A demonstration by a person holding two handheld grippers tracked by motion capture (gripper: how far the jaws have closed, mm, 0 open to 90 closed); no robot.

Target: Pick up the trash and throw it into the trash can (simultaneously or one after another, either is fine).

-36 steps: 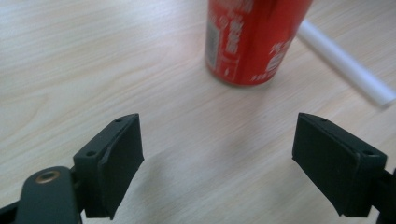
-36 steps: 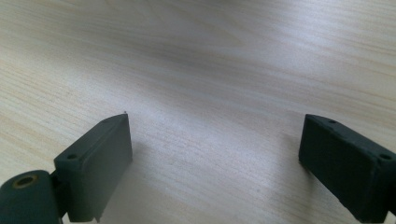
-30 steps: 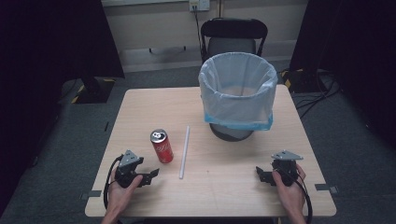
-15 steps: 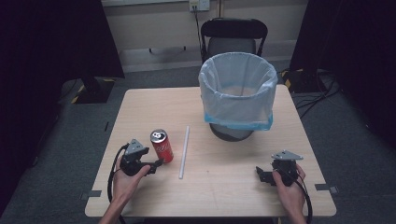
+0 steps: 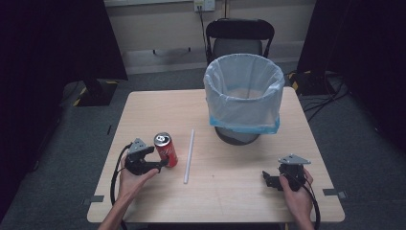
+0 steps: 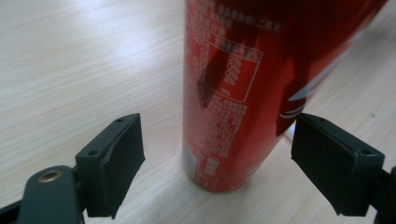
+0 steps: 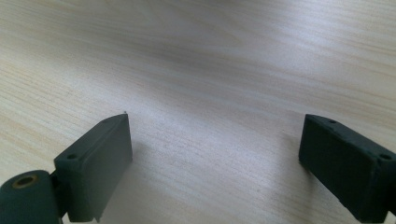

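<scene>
High view: bin (image 5: 244,98), white-lined with a blue liner edge, stands at the desk's (image 5: 230,201) far side; its contents cannot be made out. Red can (image 5: 165,149), upright, near-left of the bin, white straw (image 5: 189,155) just beside it. Left tool (image 5: 160,164) spread wide, pads either side of the can, not touching. Right tool (image 5: 266,178) wide open, empty, near-right of the bin over bare desk by the front edge.

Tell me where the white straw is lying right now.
In the high view the white straw lies flat mid-table, just right of the red can and left-front of the lined bin.
</scene>
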